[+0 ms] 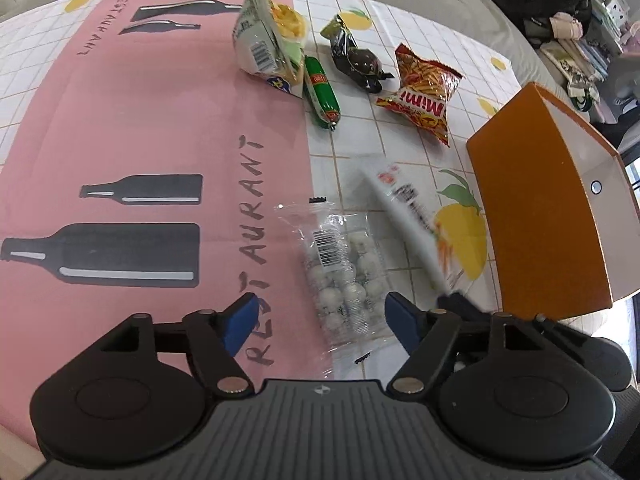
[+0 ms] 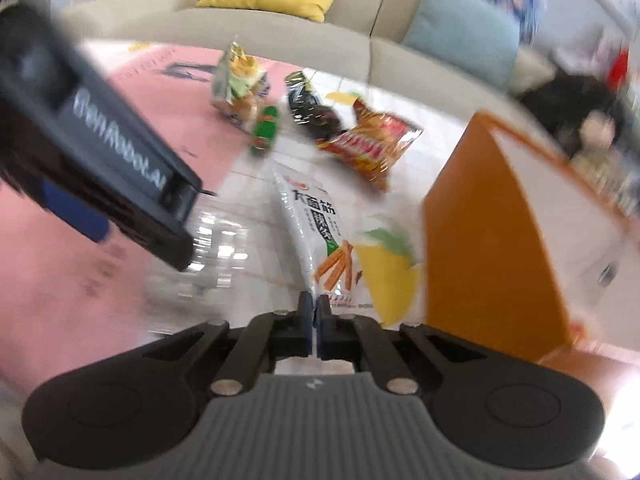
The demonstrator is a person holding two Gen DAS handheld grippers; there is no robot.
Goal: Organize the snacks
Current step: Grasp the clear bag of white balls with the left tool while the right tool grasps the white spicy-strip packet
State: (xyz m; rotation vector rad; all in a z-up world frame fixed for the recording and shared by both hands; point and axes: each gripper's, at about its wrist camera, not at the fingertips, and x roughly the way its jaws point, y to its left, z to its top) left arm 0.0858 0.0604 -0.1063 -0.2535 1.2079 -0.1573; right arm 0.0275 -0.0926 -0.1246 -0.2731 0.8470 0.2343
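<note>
Bench [image 1: 120, 120] under a pink and white tiled cloth, sofa behind it. Orange box [image 1: 540, 216] stands at the right edge, open face white inside; looks like the destination for the snacks.

Loose pile at the far side: green-white chip bag [image 1: 264, 40], red Mimi bag [image 1: 424, 100], dark wrapped snack [image 1: 356, 60], green sausage stick [image 1: 322, 92]. All well apart from both claws.

Near side: white gluten-stick pack [image 2: 316, 232], long axis running away from the right claw [image 2: 316, 320], with the box just beside it on the right. Clear bag of white balls [image 1: 340, 276] lies directly ahead of the left claw [image 1: 320, 320], long axis roughly along the pointing direction.

Key relation: the white pack sits between the clear bag and the box, and the right hand is the nearer one to the box.

Right claw: jaws together, clamped on the pack's near end seam. Thin grip, pack may swing.

Left claw: jaws wide apart, pads [image 1: 240, 320] not pressing anything; the clear bag's near end lies between them.
</note>
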